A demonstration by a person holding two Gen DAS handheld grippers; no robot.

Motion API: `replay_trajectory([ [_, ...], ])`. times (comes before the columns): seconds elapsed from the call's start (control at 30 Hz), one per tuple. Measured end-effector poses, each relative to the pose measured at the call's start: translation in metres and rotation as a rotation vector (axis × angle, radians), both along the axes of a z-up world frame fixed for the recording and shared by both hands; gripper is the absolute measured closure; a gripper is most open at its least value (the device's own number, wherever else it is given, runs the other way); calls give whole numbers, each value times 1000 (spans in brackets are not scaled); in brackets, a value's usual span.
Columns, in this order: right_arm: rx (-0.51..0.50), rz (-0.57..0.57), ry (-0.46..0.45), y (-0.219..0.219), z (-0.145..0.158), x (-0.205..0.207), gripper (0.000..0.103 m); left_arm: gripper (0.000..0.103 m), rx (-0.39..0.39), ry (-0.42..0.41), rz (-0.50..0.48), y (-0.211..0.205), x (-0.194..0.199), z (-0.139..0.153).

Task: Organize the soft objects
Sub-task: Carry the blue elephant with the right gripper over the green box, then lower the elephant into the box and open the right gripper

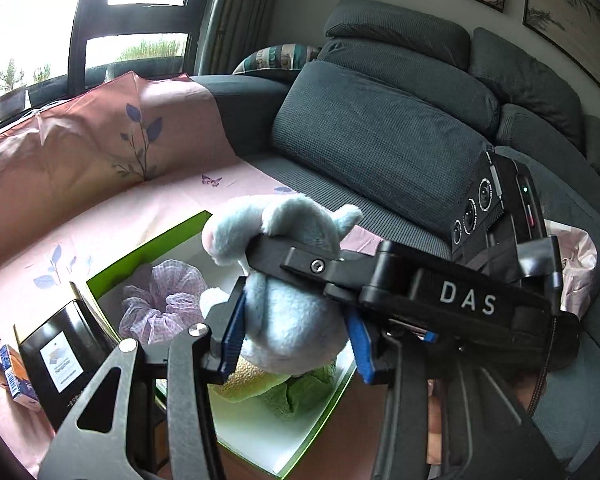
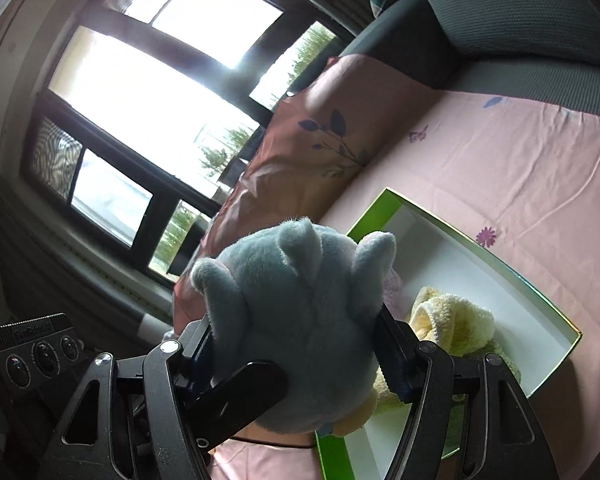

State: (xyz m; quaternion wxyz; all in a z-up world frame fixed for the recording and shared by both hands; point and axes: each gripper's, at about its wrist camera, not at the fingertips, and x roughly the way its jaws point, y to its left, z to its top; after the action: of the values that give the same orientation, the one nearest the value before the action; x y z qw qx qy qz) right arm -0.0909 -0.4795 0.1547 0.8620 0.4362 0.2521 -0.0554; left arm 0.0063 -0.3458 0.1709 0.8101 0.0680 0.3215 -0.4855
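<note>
Right now both grippers are clamping the same grey-blue plush toy (image 1: 284, 312), carrying it in the air above the green-rimmed box (image 1: 156, 240) that is sitting on the pink sheet (image 1: 100, 208) spread over the sofa (image 1: 380, 128). The box is lying directly below and slightly ahead of the toy, so the coming move is probably a short lowering rather than any sideways travel. The toy's long axis is running roughly upright between the jaws, head up. The left gripper (image 1: 296, 340) is squeezing the toy's lower body between its blue pads, jaws fairly narrow and sunk into the fur. The right gripper (image 2: 296, 344) is grasping the wider upper body from the other side, jaws standing further apart, and one of its fingers is crossing the left view over the toy's neck. Already lying in the box are a lilac gingham scrunchie (image 1: 160, 304), a yellow towel (image 2: 452, 320) and what seems to be a green cloth (image 1: 304, 392), partly hidden under the toy.
</note>
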Motion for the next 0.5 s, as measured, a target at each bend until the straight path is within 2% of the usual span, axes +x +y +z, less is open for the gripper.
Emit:
replay_trajectory([
  [0.13,40,-35,33,-12,-17,2,34,59,23,36,-6,-14,14,-14],
  [0.37,54,-84,144,-21,-37,3,34,59,36,138,24,-20,27,-39],
  [0.5,55,-111,155,-22,-38,-1,34,58,21,172,44,-18,26,-43],
])
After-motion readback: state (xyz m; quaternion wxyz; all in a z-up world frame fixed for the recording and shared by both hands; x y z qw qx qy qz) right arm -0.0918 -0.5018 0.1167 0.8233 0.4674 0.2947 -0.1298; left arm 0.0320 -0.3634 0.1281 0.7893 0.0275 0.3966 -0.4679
